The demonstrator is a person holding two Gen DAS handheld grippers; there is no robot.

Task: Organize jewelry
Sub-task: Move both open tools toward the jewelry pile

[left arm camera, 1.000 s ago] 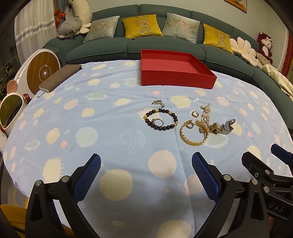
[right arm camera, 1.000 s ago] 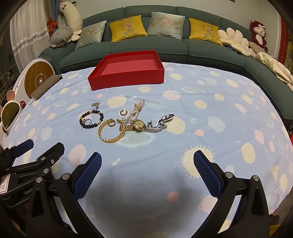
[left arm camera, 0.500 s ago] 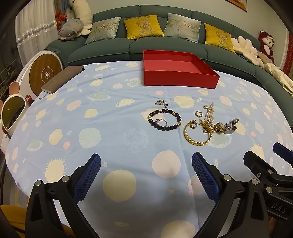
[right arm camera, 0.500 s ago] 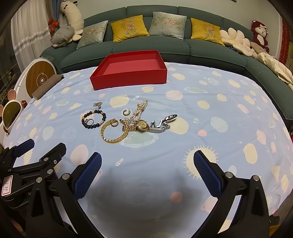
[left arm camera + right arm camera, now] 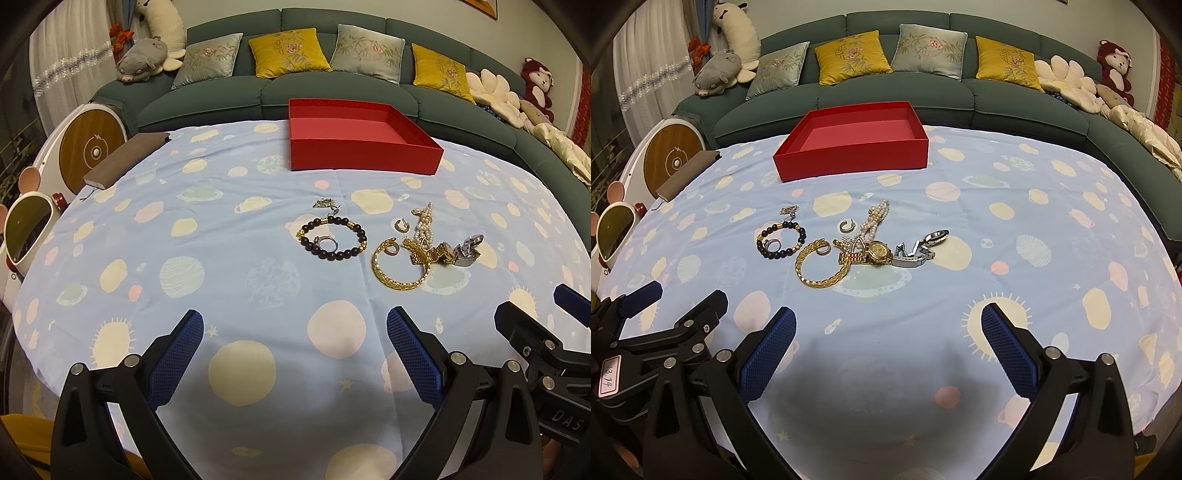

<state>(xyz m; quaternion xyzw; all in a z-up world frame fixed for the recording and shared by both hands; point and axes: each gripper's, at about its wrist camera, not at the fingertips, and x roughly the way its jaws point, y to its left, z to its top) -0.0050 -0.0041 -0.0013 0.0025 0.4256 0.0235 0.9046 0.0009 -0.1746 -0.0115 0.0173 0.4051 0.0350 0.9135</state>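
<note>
Blue textured pads line both pairs of tongs, and both are spread wide with nothing between them: the left tongs (image 5: 294, 350) hover low over the near part of the bench (image 5: 221, 258), and the right tongs (image 5: 888, 349) hover beside them over the same near edge, each visible at the side of the other's view. Beyond them, on the pale blue cloth printed with planets and suns, the jewelry lies in a loose cluster, well apart from both tongs. A dark beaded bracelet (image 5: 332, 238) with gold beads encircles a silver ring (image 5: 327, 242), with a small silvery chain (image 5: 325, 203) just behind it. To its right lies a gold chain bracelet (image 5: 397, 267) with a gold ring (image 5: 390, 249) inside its curve. A gold watch (image 5: 879, 253) touches the bracelet's end, a silver watch (image 5: 919, 249) lies next to that, and a pearl strand (image 5: 873, 221) runs back from the watches with a small open ring (image 5: 846, 226) beside it. Farther back, an open red box (image 5: 853, 147) stands empty near the far edge. A brown book (image 5: 125, 158) lies at the far left edge. Behind the bench curves a green sofa (image 5: 923, 99) with yellow and grey cushions and plush toys.
</note>
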